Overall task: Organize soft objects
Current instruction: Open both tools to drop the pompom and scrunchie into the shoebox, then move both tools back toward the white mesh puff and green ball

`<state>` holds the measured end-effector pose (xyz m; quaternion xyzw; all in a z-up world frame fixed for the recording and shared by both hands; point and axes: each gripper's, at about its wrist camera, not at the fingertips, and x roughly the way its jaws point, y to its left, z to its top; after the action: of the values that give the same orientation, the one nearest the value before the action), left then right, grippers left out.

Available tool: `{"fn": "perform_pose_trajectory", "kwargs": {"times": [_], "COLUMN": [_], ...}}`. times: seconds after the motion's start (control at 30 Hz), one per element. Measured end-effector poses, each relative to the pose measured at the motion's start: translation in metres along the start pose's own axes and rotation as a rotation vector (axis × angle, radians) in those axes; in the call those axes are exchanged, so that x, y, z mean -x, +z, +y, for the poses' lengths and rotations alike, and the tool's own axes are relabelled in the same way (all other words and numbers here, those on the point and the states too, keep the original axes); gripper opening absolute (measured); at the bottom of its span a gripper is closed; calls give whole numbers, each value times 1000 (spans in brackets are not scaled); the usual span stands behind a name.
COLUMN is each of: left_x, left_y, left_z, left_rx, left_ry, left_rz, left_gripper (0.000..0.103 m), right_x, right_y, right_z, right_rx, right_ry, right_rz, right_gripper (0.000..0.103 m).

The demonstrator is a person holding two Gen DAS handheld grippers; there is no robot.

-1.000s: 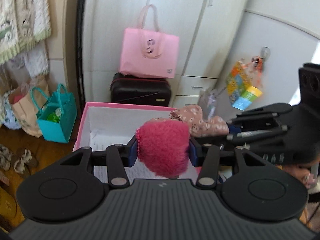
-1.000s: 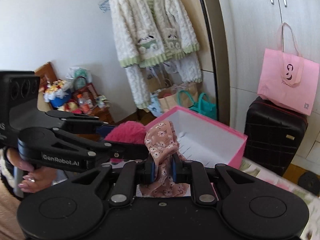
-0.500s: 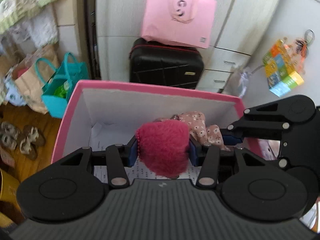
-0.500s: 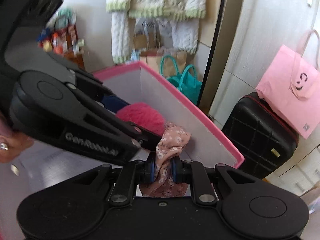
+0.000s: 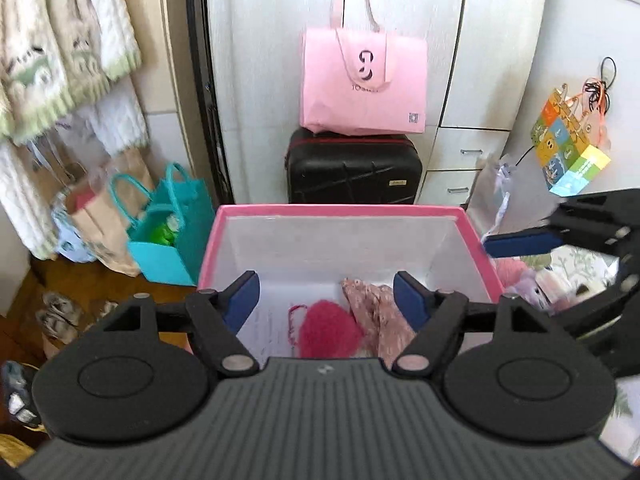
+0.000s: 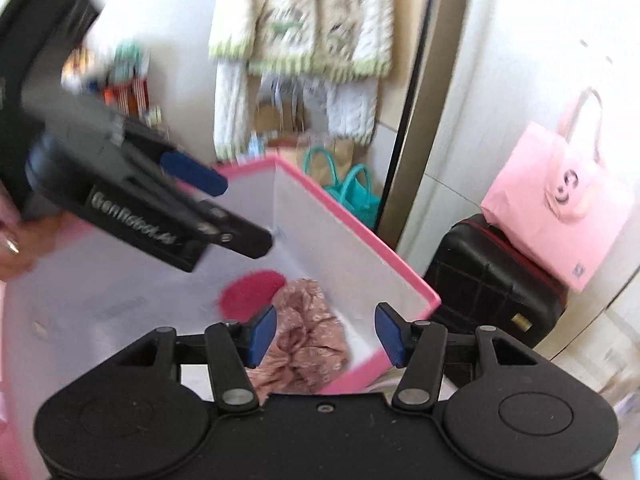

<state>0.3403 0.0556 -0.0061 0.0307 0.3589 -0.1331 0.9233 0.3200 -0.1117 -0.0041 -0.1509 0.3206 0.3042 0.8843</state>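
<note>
Two soft items lie on the white floor of the pink-rimmed box point(image 5: 340, 210), low centre in the left wrist view: a fuzzy magenta piece point(image 5: 328, 332) with a thin pink cord beside it, and a crumpled floral pink fabric point(image 5: 376, 316) touching its right side. The right wrist view shows the same pair, floral fabric point(image 6: 308, 332) in the lower centre, magenta piece point(image 6: 252, 294) just up and left of it, both blurred. Left gripper point(image 5: 326, 300) sits above the box with its blue pads spread wide and nothing between them. Right gripper point(image 6: 326, 334) likewise has its pads apart and bare, poised over the box's near corner; in the left view it enters at the right edge, outside the box wall. Judgement: both of these items count as deposited, so this part of the job looks done. What is left: at the right of the left wrist frame, beyond the box rim, a small heap of plush things point(image 5: 536, 280) in pink, lilac and white shows; too blurred to name singly, but likely more to gather. How many remain cannot be told. Background: pink tote point(image 5: 362, 84) on a black suitcase point(image 5: 354, 172), teal bag point(image 5: 172, 232) at left, knit cardigan point(image 6: 304, 20) hanging upper centre of the right view.
</note>
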Motion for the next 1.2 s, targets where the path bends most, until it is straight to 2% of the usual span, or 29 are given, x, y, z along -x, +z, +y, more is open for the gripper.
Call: {"fn": "perform_pose_trajectory", "kwargs": {"times": [0.17, 0.33, 0.5, 0.8, 1.2], "left_x": [44, 89, 122, 174, 198], "left_y": [-10, -26, -41, -63, -106], "left_z": [-16, -42, -71, -114, -165], "left_rx": [-39, -91, -145, -210, -339], "left_ry": [13, 8, -42, -180, -277], "left_rz": [-19, -57, -51, -2, 71], "left_gripper": [77, 83, 83, 83, 83], "right_x": [63, 107, 145, 198, 241], "right_y": [-23, -47, -66, -92, -134], "right_z": [-15, -14, -9, 10, 33], "right_rx": [-150, -212, -261, -284, -284], "right_ry": [47, 27, 5, -38, -94], "right_rz": [-82, -96, -95, -87, -97], "right_gripper": [60, 60, 61, 62, 62]}}
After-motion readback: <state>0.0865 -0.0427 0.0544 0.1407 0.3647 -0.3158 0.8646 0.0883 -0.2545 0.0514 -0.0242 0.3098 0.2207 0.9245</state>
